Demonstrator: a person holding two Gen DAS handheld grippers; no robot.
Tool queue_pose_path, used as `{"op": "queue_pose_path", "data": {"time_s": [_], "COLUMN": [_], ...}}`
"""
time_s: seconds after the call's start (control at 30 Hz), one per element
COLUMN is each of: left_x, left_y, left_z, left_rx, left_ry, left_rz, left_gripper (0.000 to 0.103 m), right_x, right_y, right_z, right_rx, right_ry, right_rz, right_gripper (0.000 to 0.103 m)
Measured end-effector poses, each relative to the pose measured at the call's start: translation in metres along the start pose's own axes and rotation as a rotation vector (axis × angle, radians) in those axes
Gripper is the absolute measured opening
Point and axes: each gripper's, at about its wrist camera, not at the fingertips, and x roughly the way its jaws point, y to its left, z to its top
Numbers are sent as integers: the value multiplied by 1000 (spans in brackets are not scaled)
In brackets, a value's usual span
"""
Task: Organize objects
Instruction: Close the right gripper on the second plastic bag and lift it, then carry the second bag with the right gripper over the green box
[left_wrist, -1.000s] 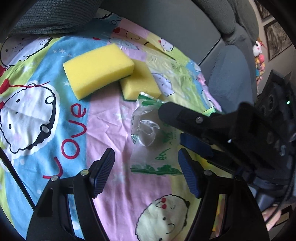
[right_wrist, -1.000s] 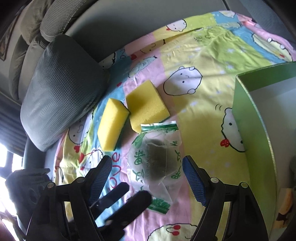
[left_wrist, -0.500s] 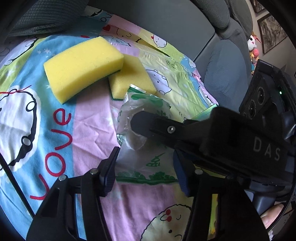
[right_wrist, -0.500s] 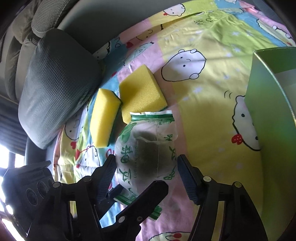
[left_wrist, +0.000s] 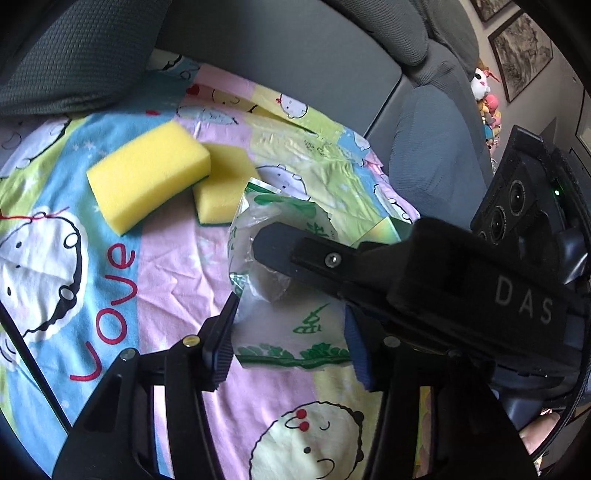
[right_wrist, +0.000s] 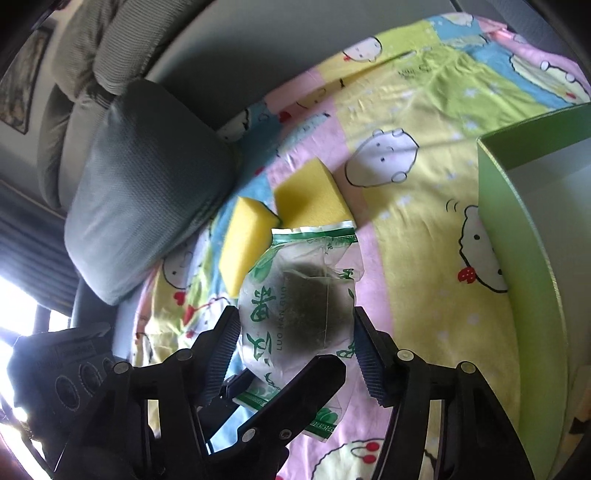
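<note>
Both grippers are working on the same clear tea packet (right_wrist: 299, 306), a green-printed pouch with a dark round lump inside. The left gripper (left_wrist: 291, 336) is closing on the pouch's lower, flatter end, and its blue pads are just meeting the plastic edges on both sides. The right gripper (right_wrist: 295, 343) has also been closing, and its pads are pressing the bulging middle of the packet between them.

Beyond the jaws, two yellow sponges (left_wrist: 147, 177) are lying side by side, touching the packet's far sealed edge. To the right of the right jaws, the green box (right_wrist: 517, 258) is standing open.

To do this well, I judge the squeeze should be staying gentle, since the film is slippery and crumpling easily. Both hands should be rising together so the pouch is not stretching or tearing, then travelling toward the box without nudging the sponges.
</note>
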Motion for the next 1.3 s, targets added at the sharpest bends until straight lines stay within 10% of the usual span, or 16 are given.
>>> {"op": "queue_pose_path", "data": {"time_s": [1.3], "left_x": [-43], "left_y": [-116], "left_z": [-6], "left_rx": [287], "left_ry": [-208], "left_rz": [-117], "left_gripper": [52], "right_x": [-145], "right_y": [5], "right_z": [-19], "right_rx": [-78], "right_ry": [-344], "right_rz": [24], "right_gripper": [63]}}
